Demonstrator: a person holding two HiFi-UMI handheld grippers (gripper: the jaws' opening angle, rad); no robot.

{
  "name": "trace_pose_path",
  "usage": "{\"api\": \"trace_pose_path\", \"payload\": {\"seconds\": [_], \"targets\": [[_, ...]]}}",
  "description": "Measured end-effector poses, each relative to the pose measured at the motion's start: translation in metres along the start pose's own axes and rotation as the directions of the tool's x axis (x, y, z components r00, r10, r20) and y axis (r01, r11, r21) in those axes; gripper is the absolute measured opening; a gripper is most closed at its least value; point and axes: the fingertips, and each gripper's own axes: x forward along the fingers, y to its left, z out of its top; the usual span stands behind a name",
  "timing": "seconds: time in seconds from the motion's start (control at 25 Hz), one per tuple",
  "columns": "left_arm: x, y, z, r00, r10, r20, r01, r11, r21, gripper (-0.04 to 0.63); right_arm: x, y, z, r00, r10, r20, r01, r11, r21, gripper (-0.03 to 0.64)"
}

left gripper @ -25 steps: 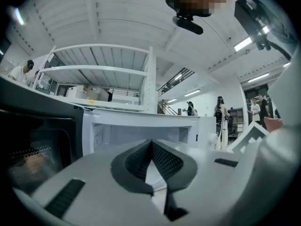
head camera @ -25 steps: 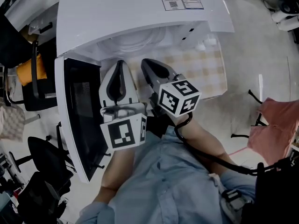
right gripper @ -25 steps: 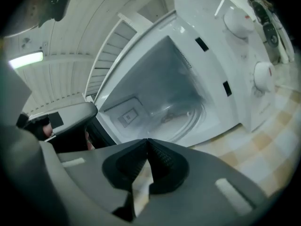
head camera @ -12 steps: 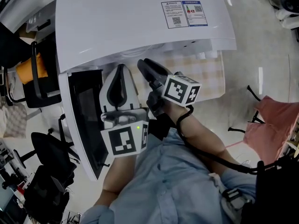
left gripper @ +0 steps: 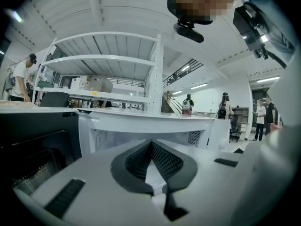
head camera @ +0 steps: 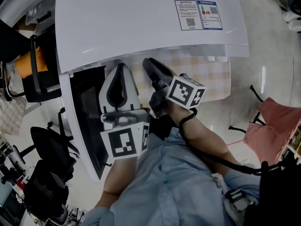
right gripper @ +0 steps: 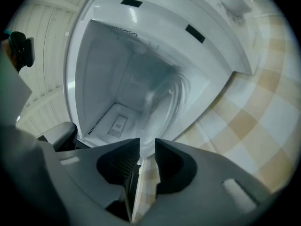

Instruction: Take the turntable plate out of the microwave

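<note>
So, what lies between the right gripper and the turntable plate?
Right gripper view: only checked cloth and the microwave's front sill before the turntable plate. The right gripper, jaws just closing, stands open and empty.

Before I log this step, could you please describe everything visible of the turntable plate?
The turntable plate looks like clear glass, round, with its rim catching the light. It lies flat on the floor inside the white microwave, with nothing on it, and appears tilted only because the right gripper view is rolled. The right gripper hangs outside the opening, not touching it; its jaws have just been closing partway and stand apart, empty.
</note>
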Motion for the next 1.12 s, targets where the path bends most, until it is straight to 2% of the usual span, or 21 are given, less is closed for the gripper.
{"api": "trace_pose_path", "payload": {"seconds": [0.2,0.4,0.56,0.76,1.12], "targets": [[0.002,0.004,-0.003,1.000,0.004,-0.021,-0.004,1.000,-0.004,0.008,-0.001,0.001,-0.007,1.000,-0.020,-0.014,0.020,1.000,0.020,0.097],[0.007,0.006,-0.006,0.999,0.001,-0.034,-0.001,1.000,-0.008,0.008,0.005,-0.018,-0.014,0.999,-0.034,-0.020,0.036,0.991,0.125,0.130],[0.011,0.009,-0.008,0.999,0.006,-0.034,-0.007,1.000,-0.009,0.008,0.020,-0.025,-0.004,1.000,-0.020,0.002,0.020,0.988,0.150,0.133],[0.013,0.014,-0.010,0.999,0.014,-0.038,-0.015,1.000,-0.011,0.008,0.022,-0.024,0.000,1.000,-0.004,0.015,0.002,0.989,0.145,0.067],[0.001,0.005,-0.014,0.999,0.000,-0.049,0.000,1.000,-0.011,0.008,0.005,-0.027,-0.005,0.998,0.007,0.058,-0.018,0.983,0.182,0.052]]}}
